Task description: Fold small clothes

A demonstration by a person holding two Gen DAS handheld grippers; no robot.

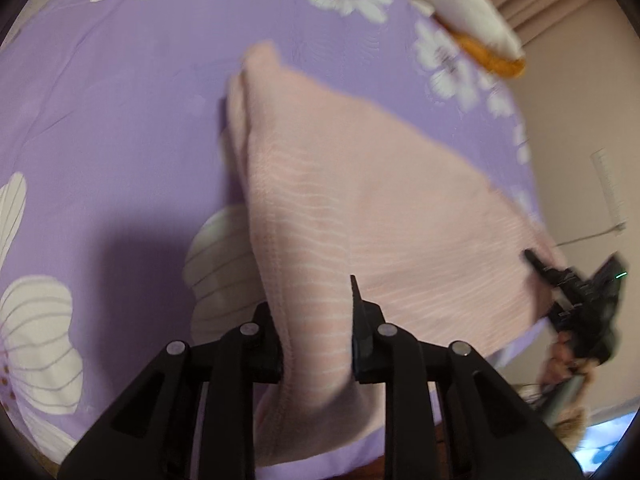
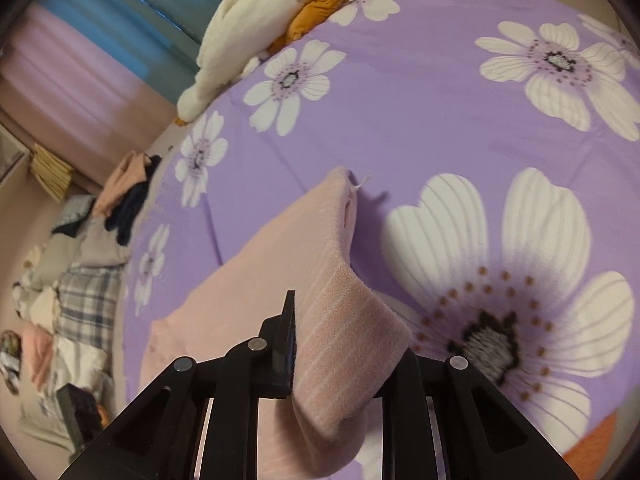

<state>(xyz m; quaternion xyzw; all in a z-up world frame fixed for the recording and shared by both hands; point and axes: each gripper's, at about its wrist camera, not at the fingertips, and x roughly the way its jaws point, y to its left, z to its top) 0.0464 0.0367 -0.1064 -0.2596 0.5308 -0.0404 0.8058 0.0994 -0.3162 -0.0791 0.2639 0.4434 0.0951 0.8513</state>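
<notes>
Two corners of the pink garment are pinched, one in the left gripper, one in the right gripper, both clamped on cloth. Its near edge is raised above the bed, likely to fold it over the far part resting there.

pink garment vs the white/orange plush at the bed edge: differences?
The pink garment is flat ribbed cloth, partly folded; the white plush toy is bulky and stuffed, with an orange part. The garment is clamped by the left gripper and right gripper and lifted at those edges; the plush lies untouched at the bed's far edge. Both are on the purple floral bedsheet.
</notes>
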